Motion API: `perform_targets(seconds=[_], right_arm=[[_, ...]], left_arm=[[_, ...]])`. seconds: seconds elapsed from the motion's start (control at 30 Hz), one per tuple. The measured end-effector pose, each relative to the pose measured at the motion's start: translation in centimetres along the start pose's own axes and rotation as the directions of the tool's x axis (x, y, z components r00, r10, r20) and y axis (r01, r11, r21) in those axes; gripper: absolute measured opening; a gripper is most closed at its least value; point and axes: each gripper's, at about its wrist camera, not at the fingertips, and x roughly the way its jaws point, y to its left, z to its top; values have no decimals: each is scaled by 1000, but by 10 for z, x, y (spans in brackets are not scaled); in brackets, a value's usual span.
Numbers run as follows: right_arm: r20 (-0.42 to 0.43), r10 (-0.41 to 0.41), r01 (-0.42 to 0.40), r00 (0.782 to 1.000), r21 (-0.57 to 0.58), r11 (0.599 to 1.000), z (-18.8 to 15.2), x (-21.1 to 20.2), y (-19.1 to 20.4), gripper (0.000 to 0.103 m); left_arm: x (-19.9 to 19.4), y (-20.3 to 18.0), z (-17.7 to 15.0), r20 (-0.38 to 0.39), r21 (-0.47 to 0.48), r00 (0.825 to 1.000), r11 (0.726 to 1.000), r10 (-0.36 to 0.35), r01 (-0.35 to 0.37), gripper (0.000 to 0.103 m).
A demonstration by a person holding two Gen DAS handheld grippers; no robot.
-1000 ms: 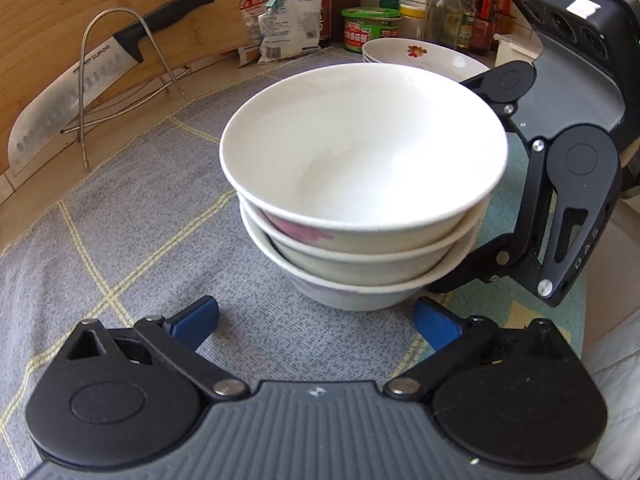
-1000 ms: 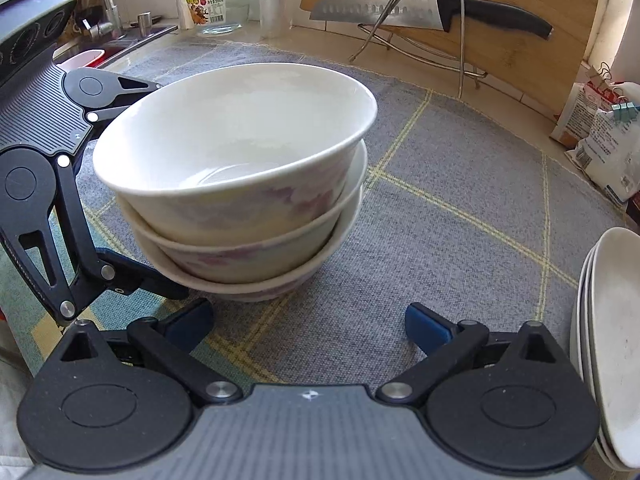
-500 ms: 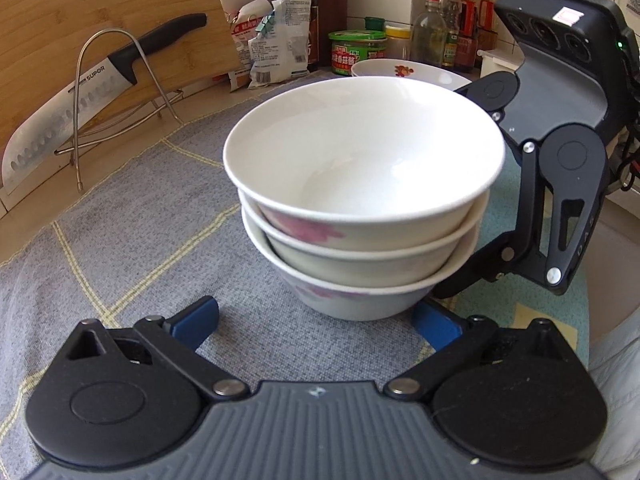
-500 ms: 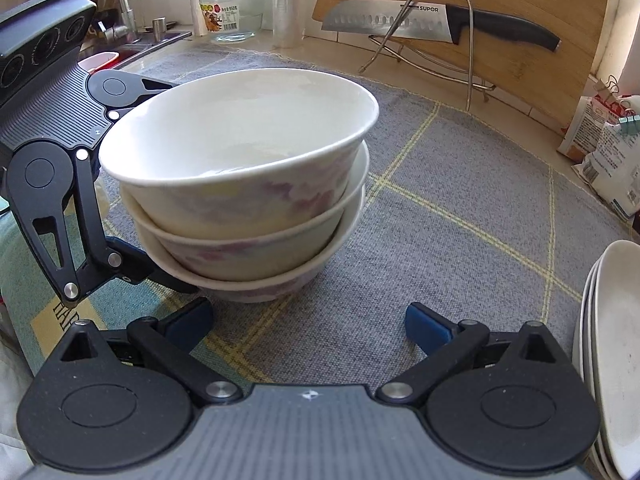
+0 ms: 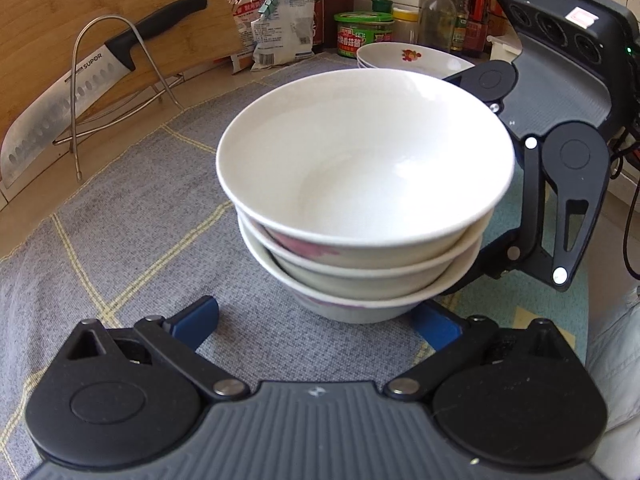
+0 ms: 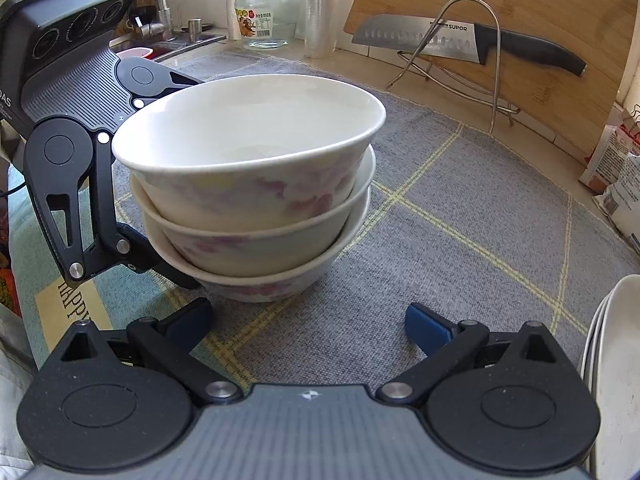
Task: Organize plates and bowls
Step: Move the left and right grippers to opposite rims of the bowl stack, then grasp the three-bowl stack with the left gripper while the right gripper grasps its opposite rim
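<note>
Bowls (image 5: 364,200): three nested in one stack, white with pink floral print on the outer walls, standing on the grey mat (image 5: 140,216) with yellow grid lines. Top bowl sits slightly tilted in the one below.

Your left gripper (image 5: 316,320) is spread wide, blue pads either side of the stack's foot; the right pad is just beside the bottom bowl, and contact cannot be judged. It holds nothing.

Your right gripper (image 6: 308,320) is also spread wide and empty, pads low at the mat, near the stack's base but clear of it. In the left view it (image 5: 560,140) stands on the far right side of the stack; its lower finger reaches under the bowl rims.

Plates (image 5: 412,58): a short white stack behind the bowls, a red print on the top one. In the right view their rims (image 6: 612,360) show at the right edge.

Writing:
- Knife (image 6: 448,38) blade reads "SUPOR"; it rests on a wire rack (image 6: 472,60) against the board (image 6: 540,12).
- Teal cloth (image 6: 52,300) beneath the mat shows "HAPP", the rest hidden.
- Left gripper's body in the right view shows "DAS".
- Jar (image 6: 266,16) label and green tub (image 5: 362,36) label: too small to read.
</note>
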Motion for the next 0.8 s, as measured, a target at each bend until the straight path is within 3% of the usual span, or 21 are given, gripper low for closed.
perform_targets(seconds=[0.27, 0.53, 0.63, 0.8], right_arm=[[-23, 50, -52, 998, -74, 996, 12, -2, 0, 103], [-50, 100, -108, 994, -184, 977, 29, -7, 2, 99], [-70, 117, -129, 991, -209, 969, 34, -4, 2, 92], [-97, 148, -167, 984, -227, 960, 39, 1, 2, 89]], left_arm=[[1, 1, 2, -8, 23, 1000, 1000, -17, 17, 102], [-7, 8, 12, 5, 154, 984, 973, -176, 173, 95], [-6, 16, 13, -2, 166, 978, 964, -210, 208, 88], [-3, 19, 14, -15, 189, 966, 948, -259, 257, 83]])
